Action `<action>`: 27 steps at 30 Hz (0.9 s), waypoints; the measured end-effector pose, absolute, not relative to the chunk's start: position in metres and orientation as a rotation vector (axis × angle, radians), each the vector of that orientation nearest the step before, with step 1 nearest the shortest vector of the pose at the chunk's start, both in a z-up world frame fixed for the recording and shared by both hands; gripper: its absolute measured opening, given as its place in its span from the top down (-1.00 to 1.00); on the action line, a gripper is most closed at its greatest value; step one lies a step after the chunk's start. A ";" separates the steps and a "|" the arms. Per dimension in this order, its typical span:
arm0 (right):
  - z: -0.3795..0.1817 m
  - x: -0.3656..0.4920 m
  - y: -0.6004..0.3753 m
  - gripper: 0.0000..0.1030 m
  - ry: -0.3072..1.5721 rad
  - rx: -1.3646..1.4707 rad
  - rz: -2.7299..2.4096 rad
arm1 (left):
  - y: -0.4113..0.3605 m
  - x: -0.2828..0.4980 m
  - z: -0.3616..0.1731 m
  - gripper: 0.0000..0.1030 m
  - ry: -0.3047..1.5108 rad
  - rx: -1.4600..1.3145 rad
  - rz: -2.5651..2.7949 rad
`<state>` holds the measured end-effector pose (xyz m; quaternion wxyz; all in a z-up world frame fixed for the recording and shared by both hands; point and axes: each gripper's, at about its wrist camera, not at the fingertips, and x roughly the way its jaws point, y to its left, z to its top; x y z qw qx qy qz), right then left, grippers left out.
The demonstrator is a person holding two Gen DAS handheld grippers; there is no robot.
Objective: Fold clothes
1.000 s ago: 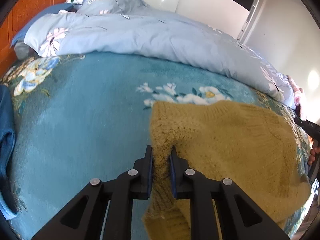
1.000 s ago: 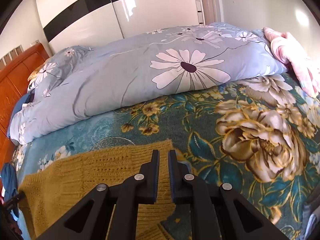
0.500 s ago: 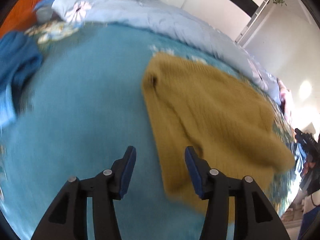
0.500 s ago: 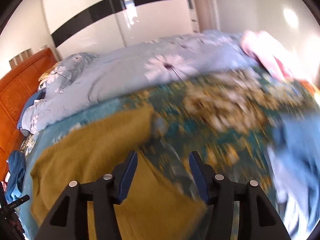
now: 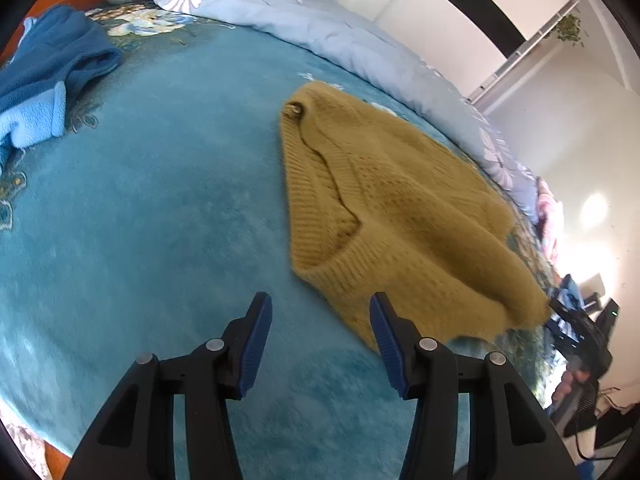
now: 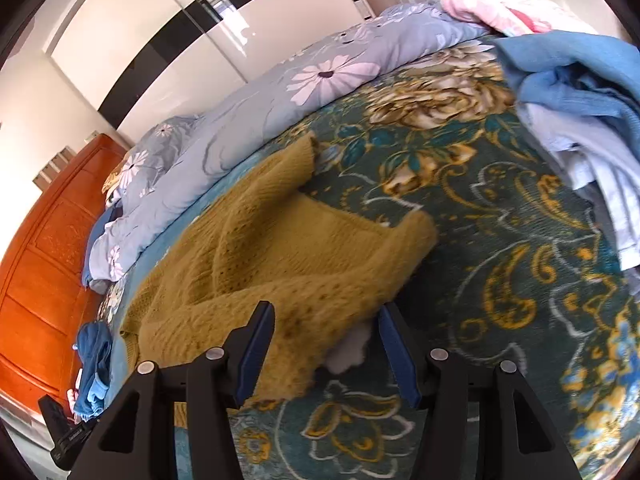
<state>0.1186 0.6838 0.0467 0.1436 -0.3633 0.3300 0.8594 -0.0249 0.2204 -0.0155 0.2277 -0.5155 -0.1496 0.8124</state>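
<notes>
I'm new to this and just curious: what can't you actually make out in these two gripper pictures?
- Mustard sweater, right wrist view: its near edge is blurred and partly behind the right gripper.
- Blue clothes pile, right wrist view: cut off by the frame edge.
- Blue fleece, left wrist view: cut off at the left edge.

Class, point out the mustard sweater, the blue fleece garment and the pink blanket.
mustard sweater (image 5: 400, 200), left wrist view, knitted body.
blue fleece garment (image 5: 52, 64), left wrist view, dark folded part.
pink blanket (image 6: 500, 4), right wrist view, top fold.

Bright daylight, wall glare, fisheye-warped edges
</notes>
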 end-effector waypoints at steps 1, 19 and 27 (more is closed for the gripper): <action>0.046 0.117 0.681 -0.13 0.955 -1.054 2.480 | 0.223 -0.022 -0.016 -0.02 -0.417 -1.420 2.216; 0.054 0.093 0.669 0.63 0.976 -1.067 2.524 | 0.277 -0.040 -0.049 0.37 -0.618 -1.502 2.074; 0.076 0.098 0.655 0.76 0.867 -1.050 2.552 | 0.258 -0.049 -0.015 0.85 -0.609 -1.397 2.172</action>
